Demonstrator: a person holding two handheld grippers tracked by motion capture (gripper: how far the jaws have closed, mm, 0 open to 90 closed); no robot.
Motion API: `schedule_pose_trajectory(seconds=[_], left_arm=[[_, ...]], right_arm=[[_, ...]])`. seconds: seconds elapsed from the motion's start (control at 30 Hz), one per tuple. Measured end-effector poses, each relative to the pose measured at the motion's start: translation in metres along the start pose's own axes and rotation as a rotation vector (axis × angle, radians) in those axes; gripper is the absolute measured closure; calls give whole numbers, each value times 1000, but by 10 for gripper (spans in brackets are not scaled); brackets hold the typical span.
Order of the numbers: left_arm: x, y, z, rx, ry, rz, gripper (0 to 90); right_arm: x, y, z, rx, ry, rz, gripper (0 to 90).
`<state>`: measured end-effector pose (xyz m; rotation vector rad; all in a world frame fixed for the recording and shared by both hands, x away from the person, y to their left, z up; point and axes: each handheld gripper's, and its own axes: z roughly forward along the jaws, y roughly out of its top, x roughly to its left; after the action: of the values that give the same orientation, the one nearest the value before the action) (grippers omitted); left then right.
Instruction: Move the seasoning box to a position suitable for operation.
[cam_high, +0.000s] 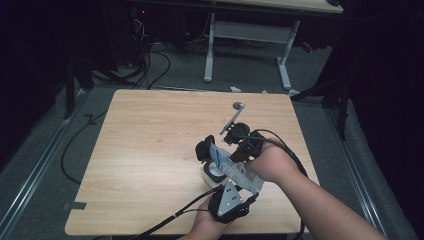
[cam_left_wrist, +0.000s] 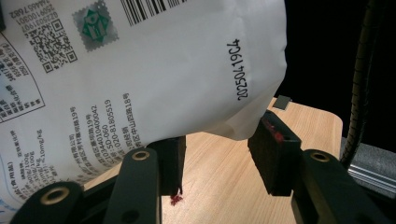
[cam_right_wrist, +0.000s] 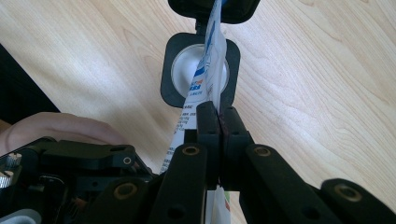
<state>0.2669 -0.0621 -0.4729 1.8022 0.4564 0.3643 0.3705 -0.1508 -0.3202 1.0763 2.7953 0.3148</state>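
The white pouch (cam_high: 233, 169) hangs in the air over the near right part of the table (cam_high: 150, 150), just above a white container (cam_high: 212, 172) in a black frame. Its long axis runs on a slant in the high view — from the far left end by the container to the near right end by the left gripper (cam_high: 235, 192). In the right gripper view it shows edge-on, a thin strip with blue print running from the jaws out over the round white opening of the container (cam_right_wrist: 187, 70).

The right gripper (cam_right_wrist: 218, 116) is clenched on the pouch — its two black jaws are pressed flat together with the pouch's edge pinched between them. The left gripper (cam_left_wrist: 224, 158) sits at the pouch's other end; its jaws stand apart, the left pad tucked up against or behind the pouch's lower edge, the right pad just beside the corner, with a gap of bare wood between them. Whether they actually press on the pouch I cannot tell.

Hard to read: the pouch's print in the left gripper view is cut off at the top and left edges, with a barcode and a date stamp visible. In the high view the pouch and hands cover much of the container, and the right hand (cam_high: 272, 162) hides the gripper's jaws. A black lid (cam_right_wrist: 215, 9) is cut off at the top of the right gripper view.
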Motion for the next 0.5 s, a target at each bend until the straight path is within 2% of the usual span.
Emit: schedule_pose_trajectory(seconds=[0.5], left_arm=[[-1, -6, 0, 2, 0, 5, 576]], right_arm=[[0, -2, 2, 6, 11, 6, 893]])
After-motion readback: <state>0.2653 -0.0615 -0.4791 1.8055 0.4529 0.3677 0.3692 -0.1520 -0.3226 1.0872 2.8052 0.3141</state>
